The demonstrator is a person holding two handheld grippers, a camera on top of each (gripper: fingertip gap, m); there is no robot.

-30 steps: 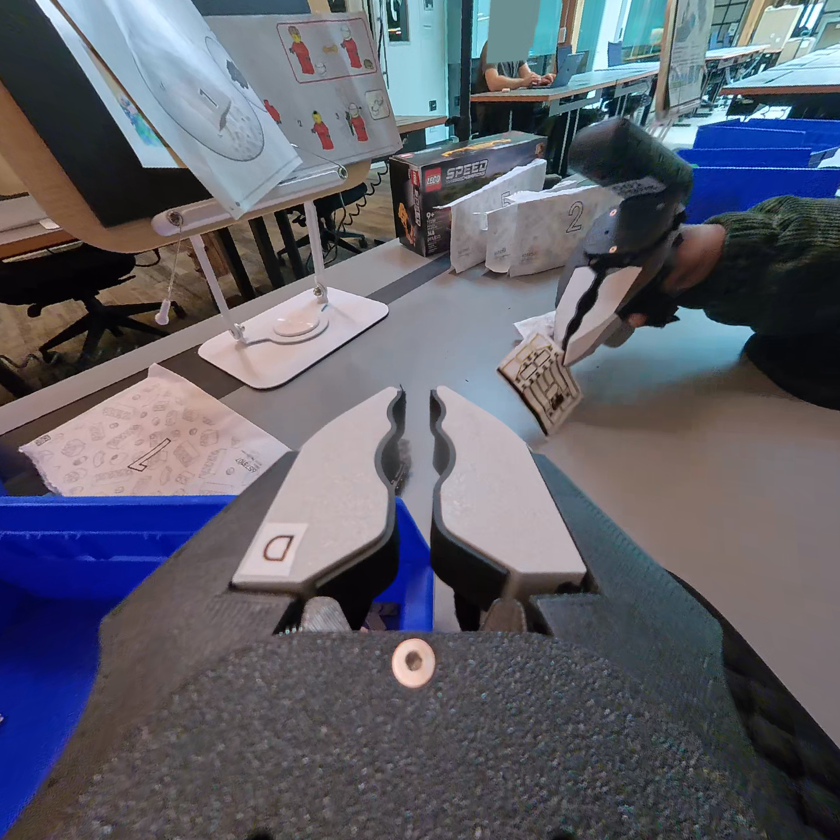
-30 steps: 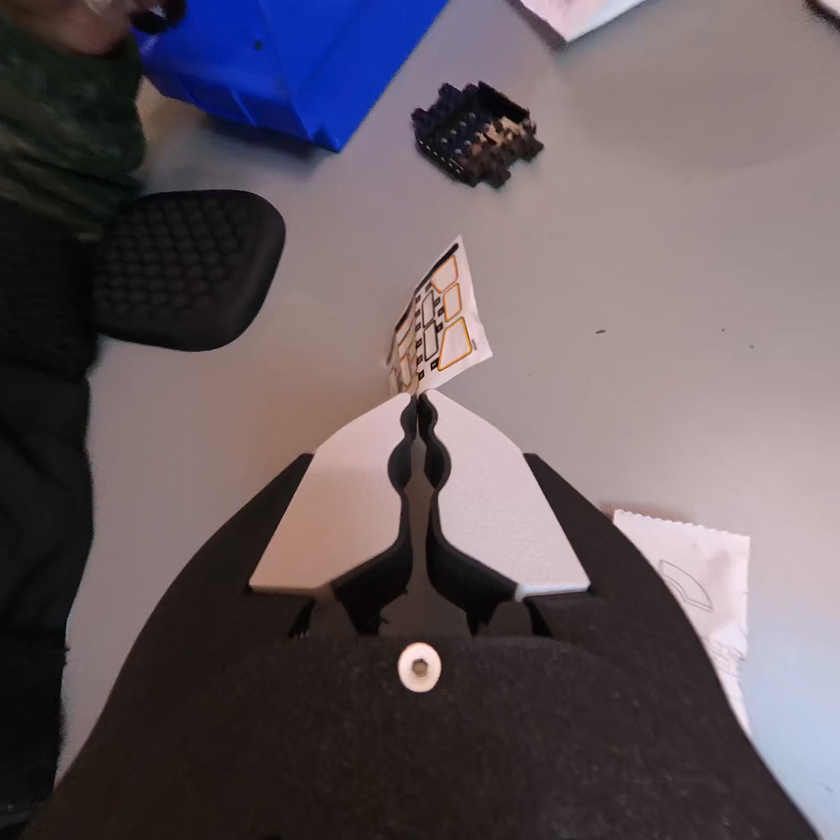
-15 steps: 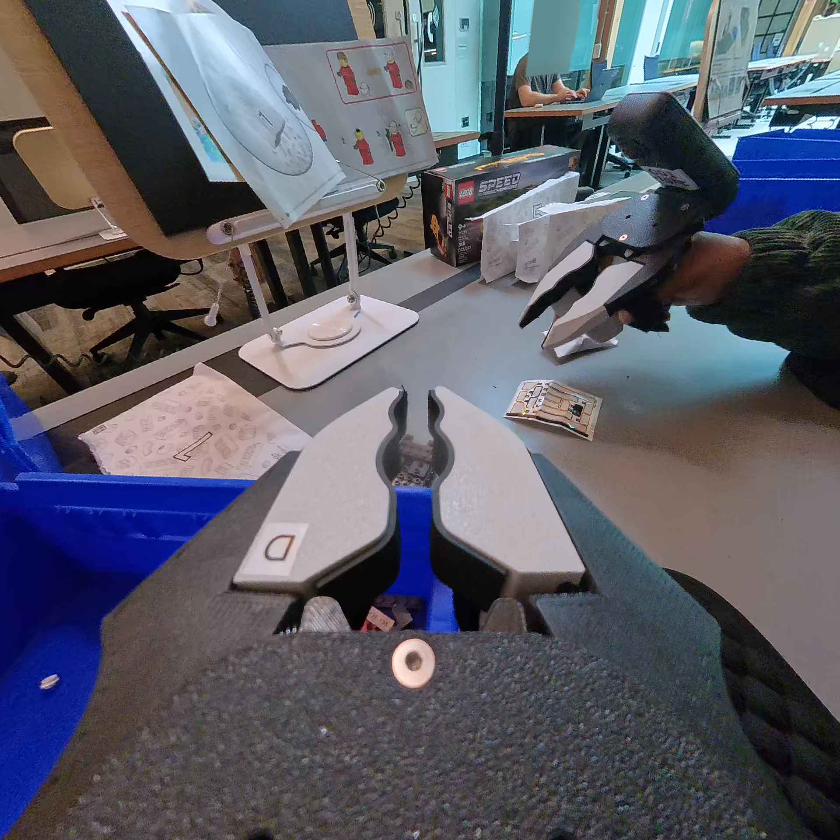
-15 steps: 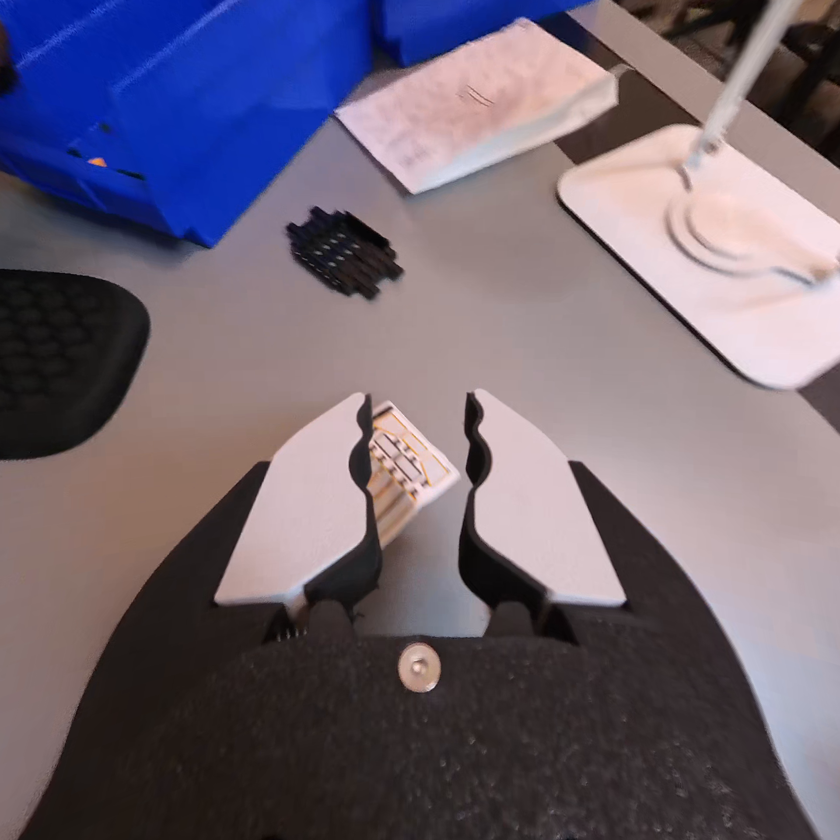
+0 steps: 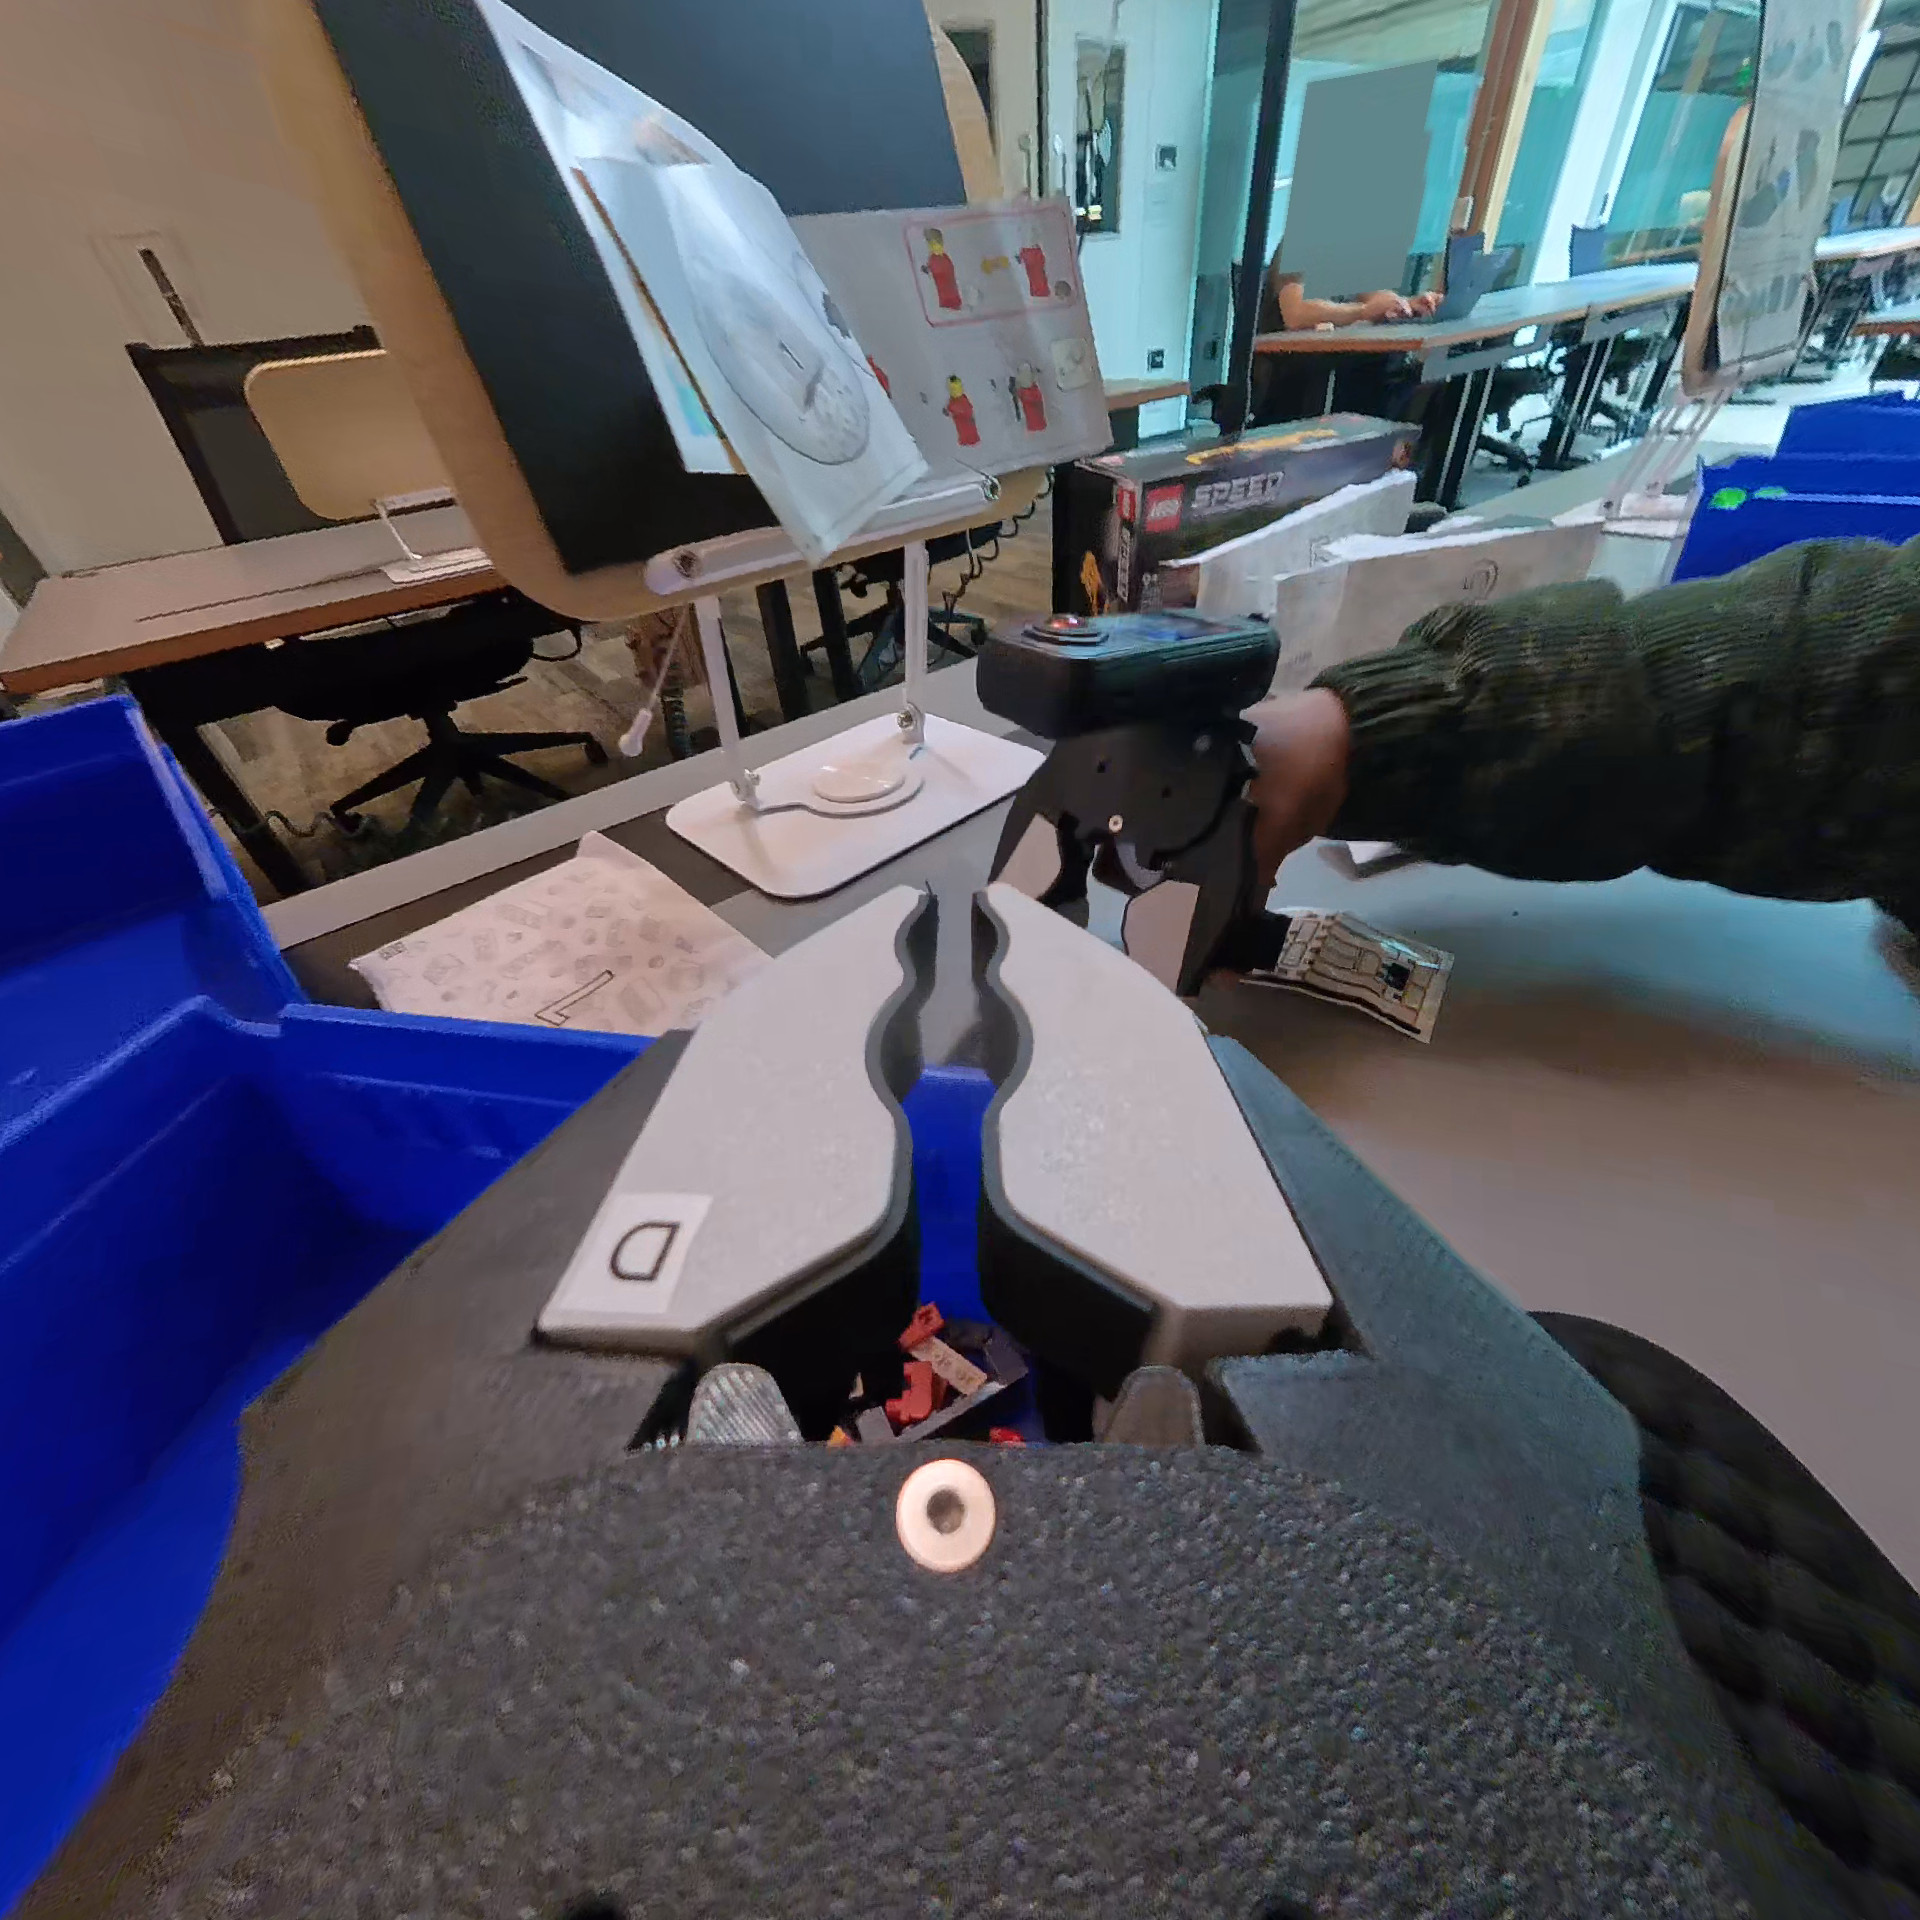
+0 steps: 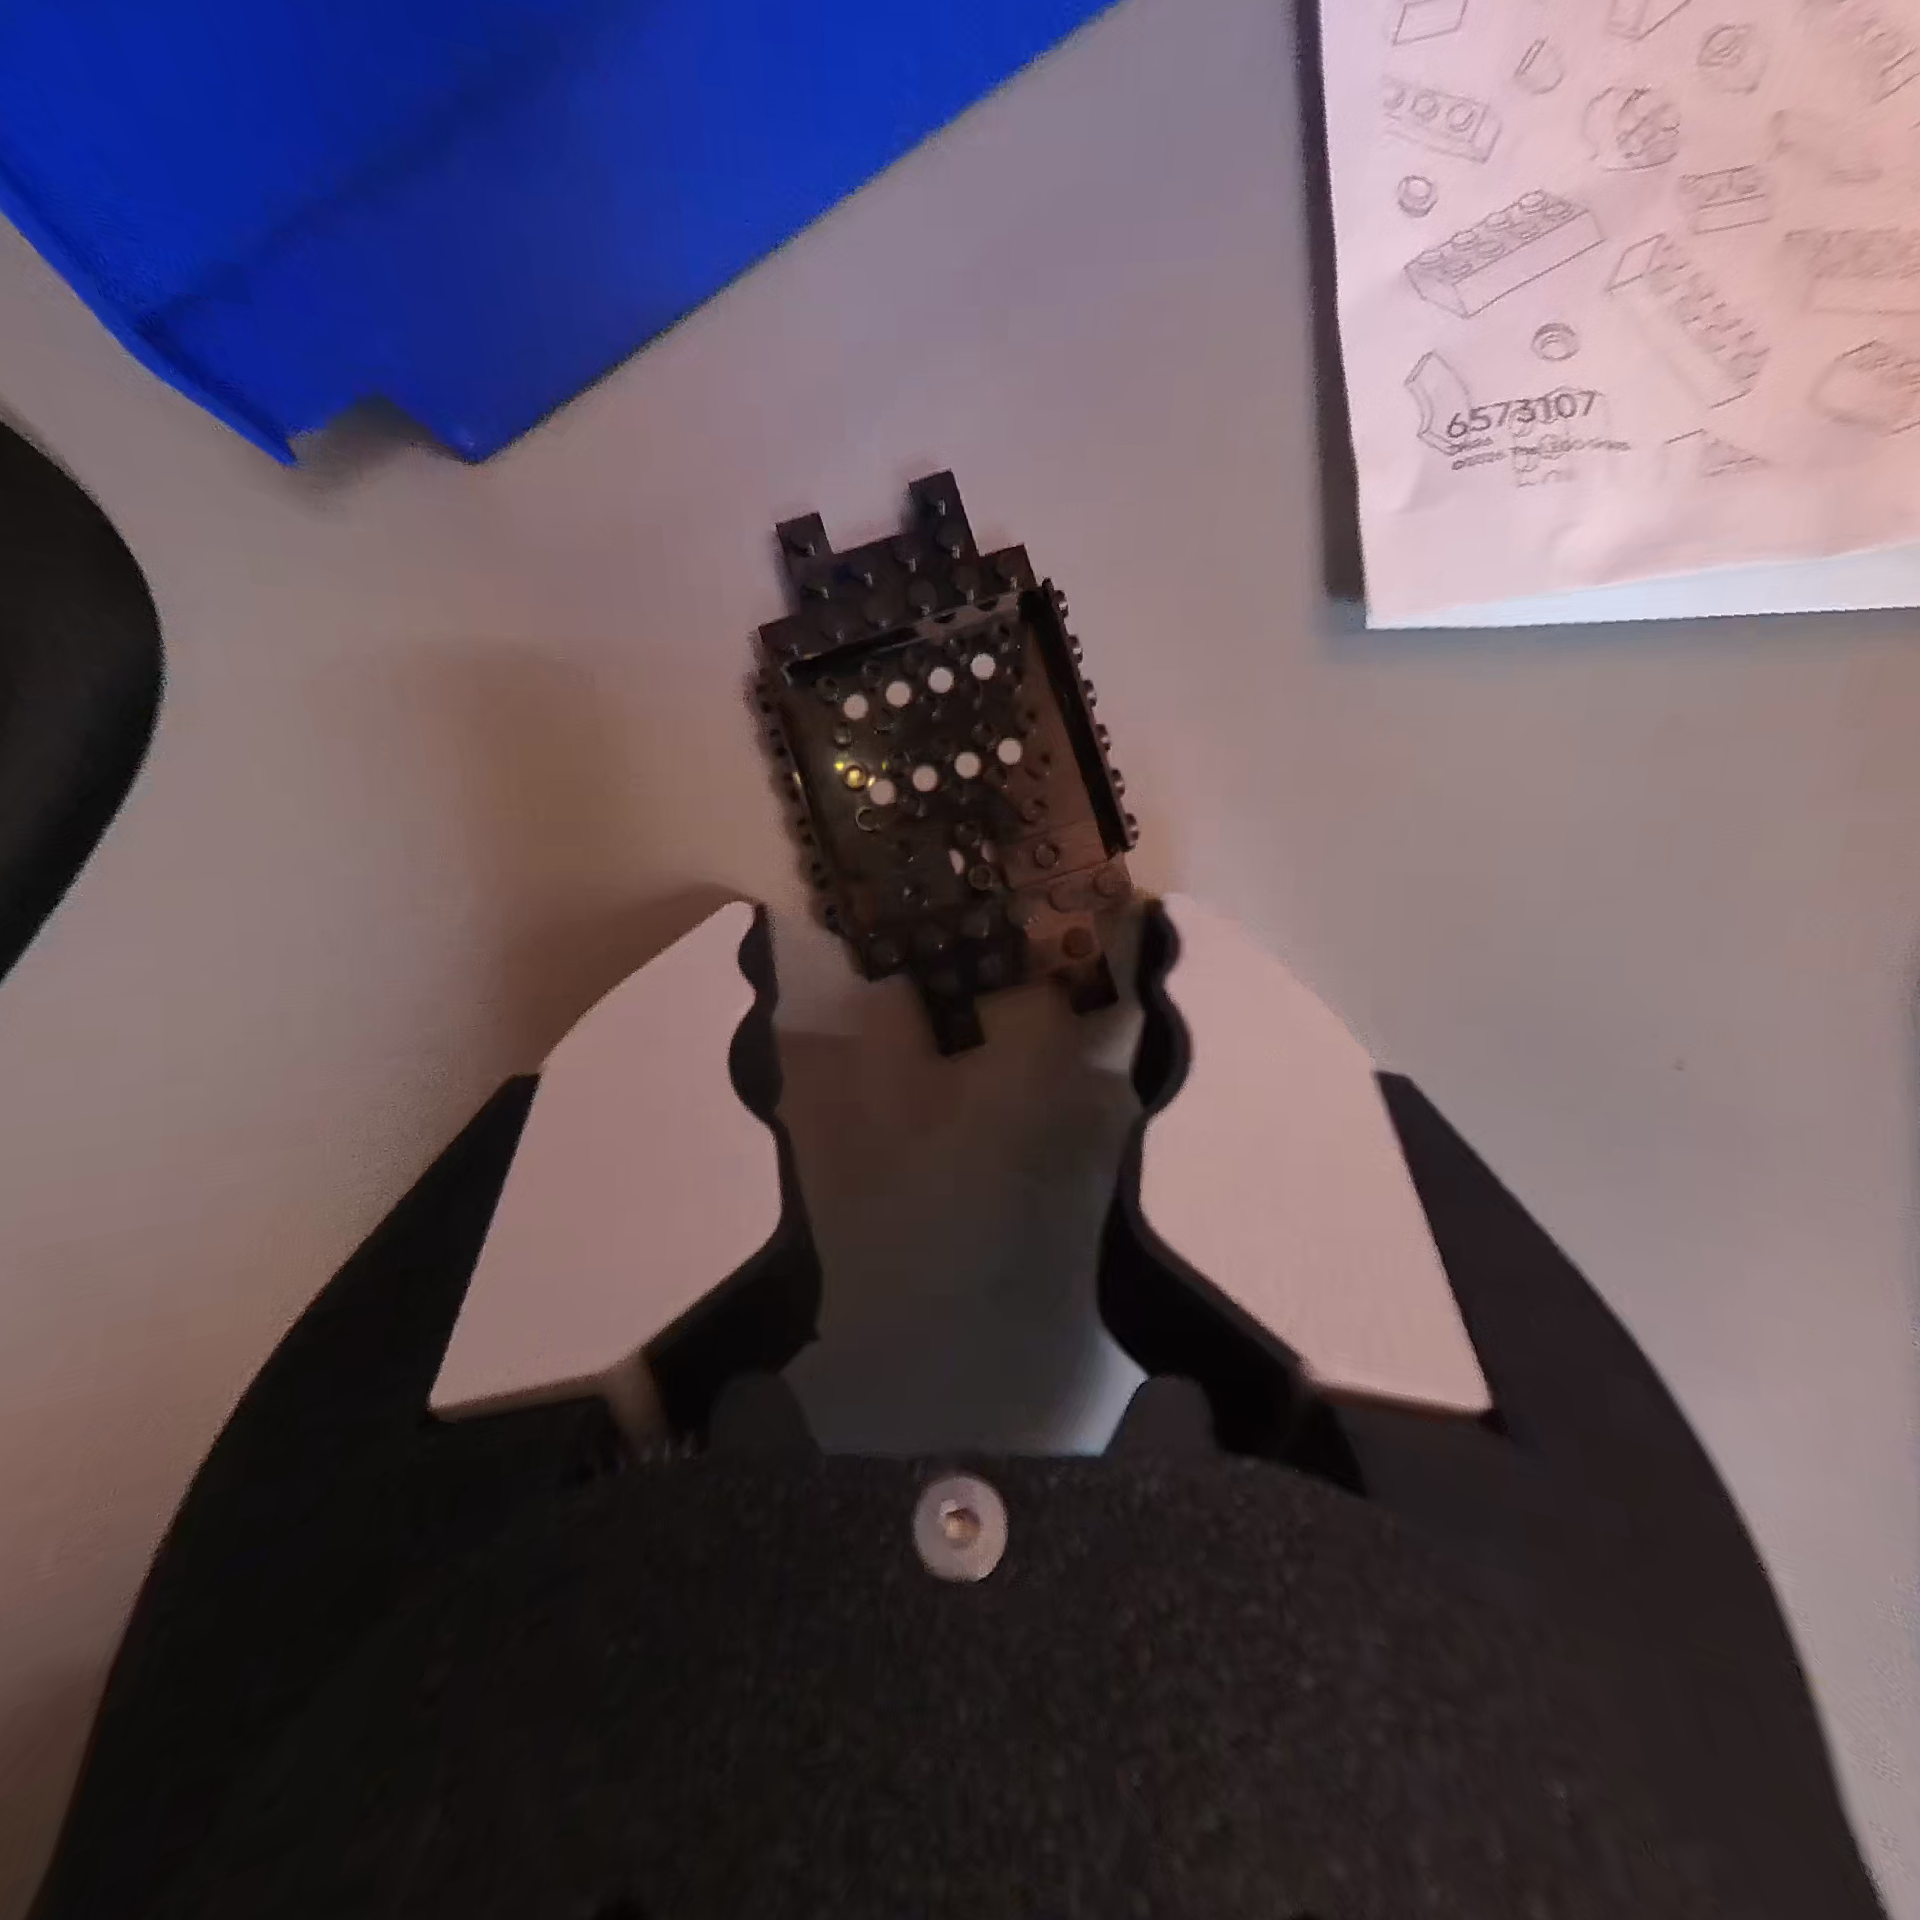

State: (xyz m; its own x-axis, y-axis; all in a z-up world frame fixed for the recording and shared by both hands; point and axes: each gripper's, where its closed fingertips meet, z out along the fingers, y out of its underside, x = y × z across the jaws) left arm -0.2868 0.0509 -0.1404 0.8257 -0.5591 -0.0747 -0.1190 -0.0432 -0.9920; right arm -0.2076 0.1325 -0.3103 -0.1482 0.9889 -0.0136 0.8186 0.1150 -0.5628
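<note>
Right gripper [image 6: 951, 920]: sticker sheet [image 5: 1351, 961] released a second ago, jaws now wide, empty, over black brick chassis [image 6: 935, 774] at frame centre; left gripper [image 5: 951, 914]: unchanged, nearly closed, empty, above blue bin [image 5: 187, 1122].

left view bright, daylit, fisheye-bent edges — right view dimmer, motion-blurred, soft shadows.

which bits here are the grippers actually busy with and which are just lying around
In use:
- right gripper, jaws open around the near end of the black brick frame
- left gripper, jaws almost shut, empty, over the blue bin of loose bricks

Lying about:
- sticker sheet
- printed paper bag
- booklet stand
- toy box
</note>
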